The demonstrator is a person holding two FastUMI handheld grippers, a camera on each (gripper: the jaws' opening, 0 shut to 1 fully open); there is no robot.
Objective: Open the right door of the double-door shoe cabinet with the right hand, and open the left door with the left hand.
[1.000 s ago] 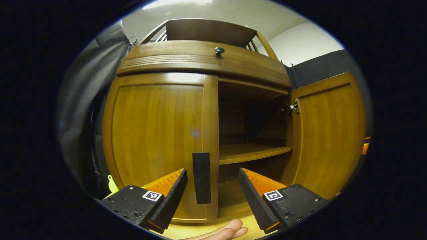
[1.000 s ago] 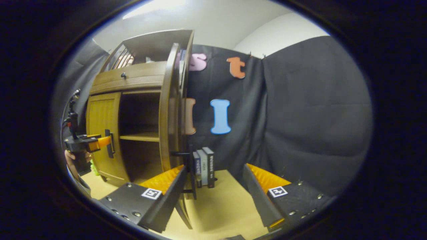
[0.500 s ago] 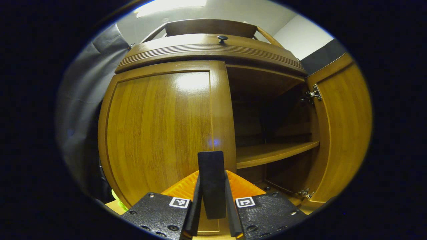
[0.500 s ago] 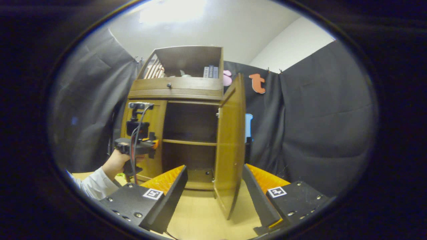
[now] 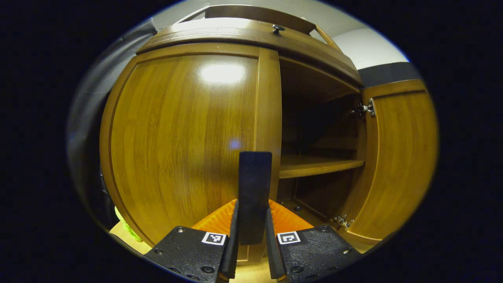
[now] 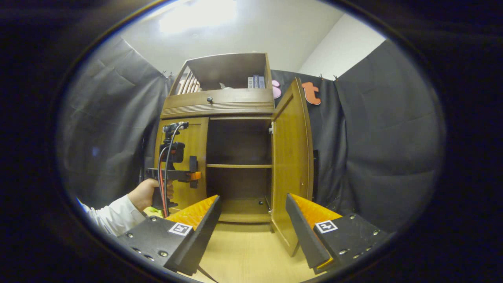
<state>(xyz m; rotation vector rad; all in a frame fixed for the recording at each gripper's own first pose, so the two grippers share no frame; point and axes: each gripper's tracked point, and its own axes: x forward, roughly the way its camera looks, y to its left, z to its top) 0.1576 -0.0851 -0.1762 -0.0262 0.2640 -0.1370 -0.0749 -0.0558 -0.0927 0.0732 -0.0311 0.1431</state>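
The brown wooden shoe cabinet (image 6: 220, 106) stands ahead. Its right door (image 6: 292, 157) hangs wide open, showing a bare inner shelf (image 6: 239, 166). In the left gripper view the left door (image 5: 180, 137) lies flat against the cabinet front, and my left gripper (image 5: 253, 208) is shut on that door's upright black handle (image 5: 254, 184). The open right door (image 5: 397, 157) stands at the right there. In the right gripper view my right gripper (image 6: 253, 198) is open and holds nothing, well back from the cabinet. The left gripper (image 6: 192, 175), held by a hand (image 6: 147, 192), sits at the left door (image 6: 186, 145).
A drawer with a small dark knob (image 6: 210, 100) runs above the doors, and books (image 6: 255, 81) stand in the top compartment. Black cloth walls flank the cabinet on both sides. A light wooden floor (image 6: 247, 251) stretches in front. Something yellow-green (image 5: 125, 228) lies low at the left.
My left gripper moved in around the left door's handle and shut on it. My right gripper drew back from the right door, which now stands wider open.
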